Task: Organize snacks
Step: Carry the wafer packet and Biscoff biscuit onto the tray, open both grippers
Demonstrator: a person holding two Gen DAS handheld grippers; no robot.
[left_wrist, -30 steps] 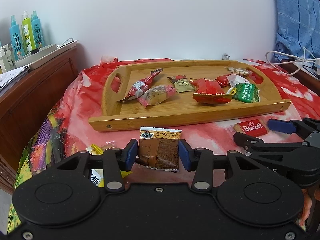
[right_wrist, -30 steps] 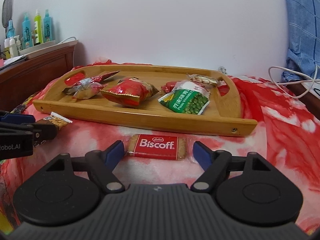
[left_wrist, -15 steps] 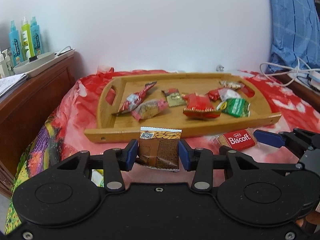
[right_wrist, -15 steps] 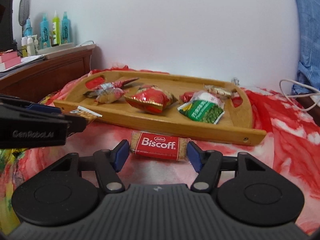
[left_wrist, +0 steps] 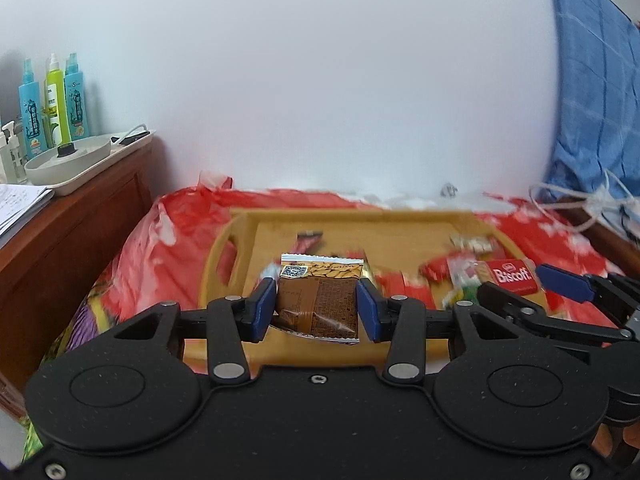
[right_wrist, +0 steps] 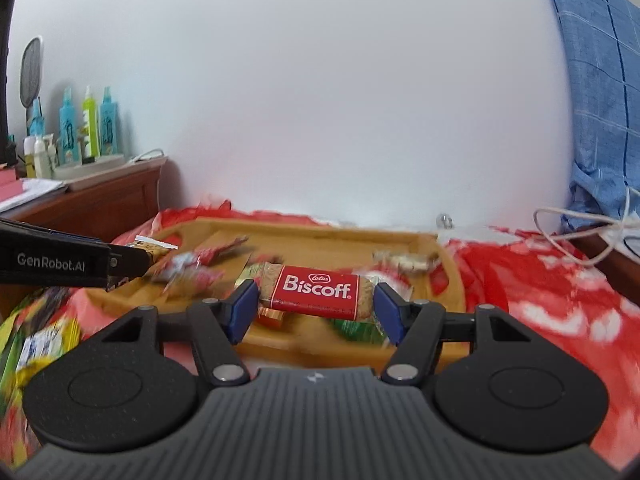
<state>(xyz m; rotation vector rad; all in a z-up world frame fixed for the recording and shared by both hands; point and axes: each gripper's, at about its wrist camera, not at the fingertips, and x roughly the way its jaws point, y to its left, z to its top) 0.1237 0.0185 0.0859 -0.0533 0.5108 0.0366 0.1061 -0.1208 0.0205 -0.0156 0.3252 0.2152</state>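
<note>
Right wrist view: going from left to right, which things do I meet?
Spray bottles → left gripper holding a brown snack → Biscoff packet between the right gripper's fingers → white cable.

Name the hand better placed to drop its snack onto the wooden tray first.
Either, barely: the left gripper holds the brown snack packet and the right gripper holds the Biscoff biscuit, both lifted before the tray. I'd pick right.
</note>
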